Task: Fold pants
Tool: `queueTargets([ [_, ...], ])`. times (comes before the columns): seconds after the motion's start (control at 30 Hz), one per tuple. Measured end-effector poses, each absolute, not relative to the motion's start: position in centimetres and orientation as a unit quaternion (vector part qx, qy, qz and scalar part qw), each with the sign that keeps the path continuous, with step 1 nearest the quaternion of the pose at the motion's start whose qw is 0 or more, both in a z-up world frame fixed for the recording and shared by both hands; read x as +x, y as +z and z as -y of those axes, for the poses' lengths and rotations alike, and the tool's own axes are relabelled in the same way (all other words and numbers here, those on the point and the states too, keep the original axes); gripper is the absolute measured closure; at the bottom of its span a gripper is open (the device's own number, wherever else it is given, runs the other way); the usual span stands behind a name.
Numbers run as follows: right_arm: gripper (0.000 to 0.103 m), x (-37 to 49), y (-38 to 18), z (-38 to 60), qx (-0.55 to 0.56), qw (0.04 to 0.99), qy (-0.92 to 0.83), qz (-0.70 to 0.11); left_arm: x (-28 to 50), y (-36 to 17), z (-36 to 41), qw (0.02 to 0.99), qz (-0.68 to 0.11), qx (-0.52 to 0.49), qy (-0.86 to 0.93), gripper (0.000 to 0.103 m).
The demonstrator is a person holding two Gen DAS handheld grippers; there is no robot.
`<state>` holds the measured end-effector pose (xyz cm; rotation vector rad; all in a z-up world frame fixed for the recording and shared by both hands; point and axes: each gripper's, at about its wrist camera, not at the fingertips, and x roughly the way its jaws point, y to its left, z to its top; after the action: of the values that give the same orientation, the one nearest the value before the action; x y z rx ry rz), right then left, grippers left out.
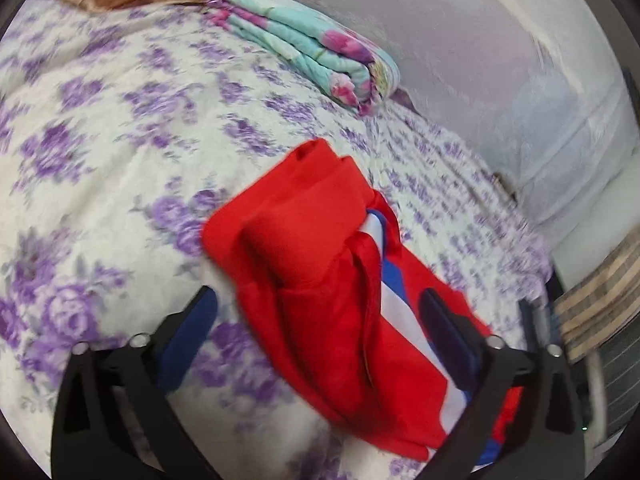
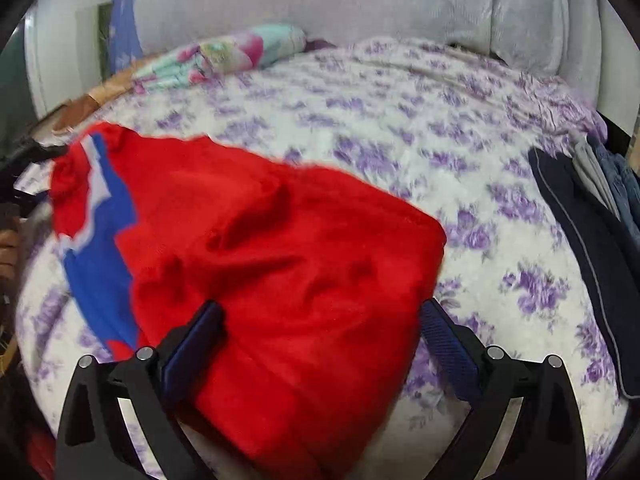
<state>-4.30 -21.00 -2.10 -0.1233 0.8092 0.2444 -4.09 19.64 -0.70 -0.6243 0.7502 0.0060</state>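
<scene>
While the red pants (image 2: 256, 248) lie bunched on the flowered bed (image 2: 400, 132), both my left claw (image 1: 316, 308) and right claw (image 2: 320, 320) hang spread wide, gripping nothing. They look soft, light and floppy, so I would pinch a folded edge.

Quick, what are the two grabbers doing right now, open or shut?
Left gripper: open, holding nothing, red pants lying between its fingers.
Right gripper: open, holding nothing, over the red pants.
</scene>
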Motion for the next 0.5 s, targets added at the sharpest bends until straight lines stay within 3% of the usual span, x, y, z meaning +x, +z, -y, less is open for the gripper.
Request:
queueTargets([
  [0.1, 0.003, -4.5, -2.2, 22.1, -0.027, 0.909, 0.131, -0.395, -3.8, -0.9, -20.0, 0.886, -0.342, -0.313, 0.002, 0.008],
  [0.2, 0.003, -5.0, -1.7, 23.5, 0.018, 0.915, 0.139, -0.377, -4.4, -1.2, -21.2, 0.88, -0.334, -0.339, 0.02, 0.043],
  [0.4, 0.003, -7.1, 1.5, 24.8, 0.042, 0.948, 0.136, -0.285, -4.9, -1.1, -21.9, 0.876, -0.334, -0.347, 0.01, 0.06],
  [0.43, 0.003, -6.8, 1.4, 24.6, 0.024, 0.947, 0.124, -0.295, -5.0, -1.0, -21.8, 0.877, -0.333, -0.345, 0.009, 0.068],
  [0.5, 0.004, -4.8, -1.5, 22.2, -0.076, 0.917, 0.086, -0.382, -5.2, -0.6, -21.4, 0.879, -0.329, -0.346, -0.005, 0.073],
])
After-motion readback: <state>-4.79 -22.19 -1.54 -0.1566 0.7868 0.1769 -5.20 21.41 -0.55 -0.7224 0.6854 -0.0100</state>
